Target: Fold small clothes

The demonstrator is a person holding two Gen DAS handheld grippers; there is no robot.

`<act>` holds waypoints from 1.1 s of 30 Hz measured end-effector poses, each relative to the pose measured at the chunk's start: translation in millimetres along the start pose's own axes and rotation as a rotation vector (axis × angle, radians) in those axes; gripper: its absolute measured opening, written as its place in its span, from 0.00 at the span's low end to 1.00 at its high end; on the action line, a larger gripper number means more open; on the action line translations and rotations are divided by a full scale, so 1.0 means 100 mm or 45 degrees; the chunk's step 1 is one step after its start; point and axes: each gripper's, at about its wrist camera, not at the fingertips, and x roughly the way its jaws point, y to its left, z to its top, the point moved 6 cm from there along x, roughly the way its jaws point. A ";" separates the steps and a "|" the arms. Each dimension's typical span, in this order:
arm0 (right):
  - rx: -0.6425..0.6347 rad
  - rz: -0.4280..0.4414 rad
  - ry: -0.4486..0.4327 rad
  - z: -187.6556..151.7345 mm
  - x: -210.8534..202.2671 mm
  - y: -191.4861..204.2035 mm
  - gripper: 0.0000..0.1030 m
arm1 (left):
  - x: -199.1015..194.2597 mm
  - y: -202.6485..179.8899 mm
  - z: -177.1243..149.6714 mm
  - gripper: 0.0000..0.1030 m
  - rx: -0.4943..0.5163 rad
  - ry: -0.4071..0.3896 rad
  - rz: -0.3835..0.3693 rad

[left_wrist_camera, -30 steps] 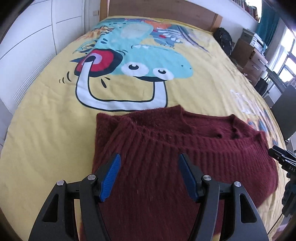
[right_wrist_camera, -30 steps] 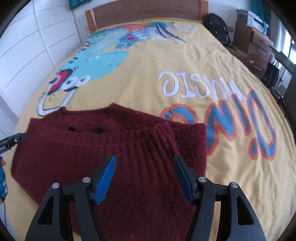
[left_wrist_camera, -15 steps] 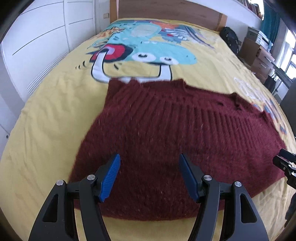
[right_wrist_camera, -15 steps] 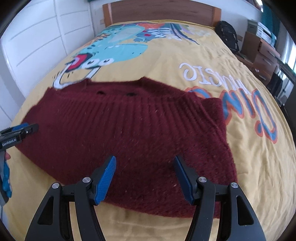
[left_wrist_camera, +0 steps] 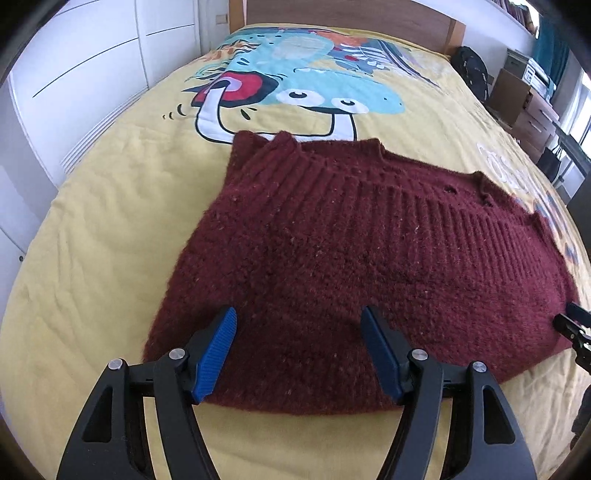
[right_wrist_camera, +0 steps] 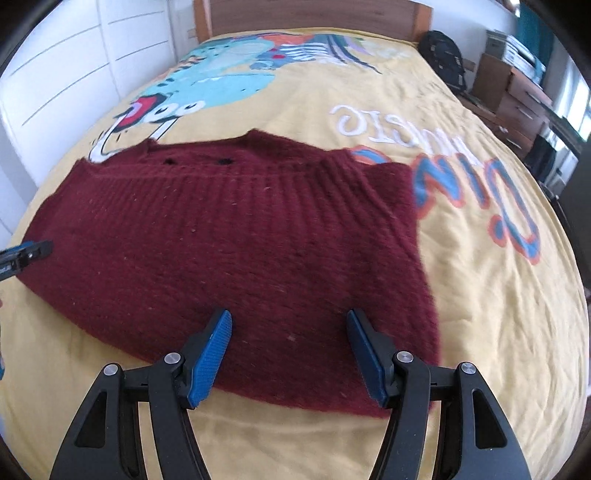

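Both grippers, left [left_wrist_camera: 298,354] opening and right [right_wrist_camera: 289,356] released, hover over the maroon sweater [left_wrist_camera: 369,251] lying on the bed [left_wrist_camera: 92,258].

Two fisheye views, each mounted behind its own gripper, angled steeply down and forward over the bed toward the headboard [left_wrist_camera: 347,16]. Left wrist view: close above the near left part of the sweater [left_wrist_camera: 369,251], blue fingers [left_wrist_camera: 218,354] at bottom of frame. Right wrist view: close above the near right part, fingers [right_wrist_camera: 210,362] at bottom. Shared by both: sweater, yellow bedspread [right_wrist_camera: 480,314], headboard, drawers at upper right.
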 end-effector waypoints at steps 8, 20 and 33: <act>0.058 -0.005 -0.062 0.00 -0.42 -0.09 0.65 | -0.40 0.11 0.03 0.63 -0.060 -0.037 -0.066; 0.030 0.029 -0.110 -0.12 -0.83 0.17 0.65 | -0.83 0.55 -0.17 0.67 -0.204 -0.038 -0.141; 0.031 0.053 -0.055 -0.28 -0.67 0.30 0.65 | -0.72 1.13 -0.60 0.67 -0.372 0.034 -0.179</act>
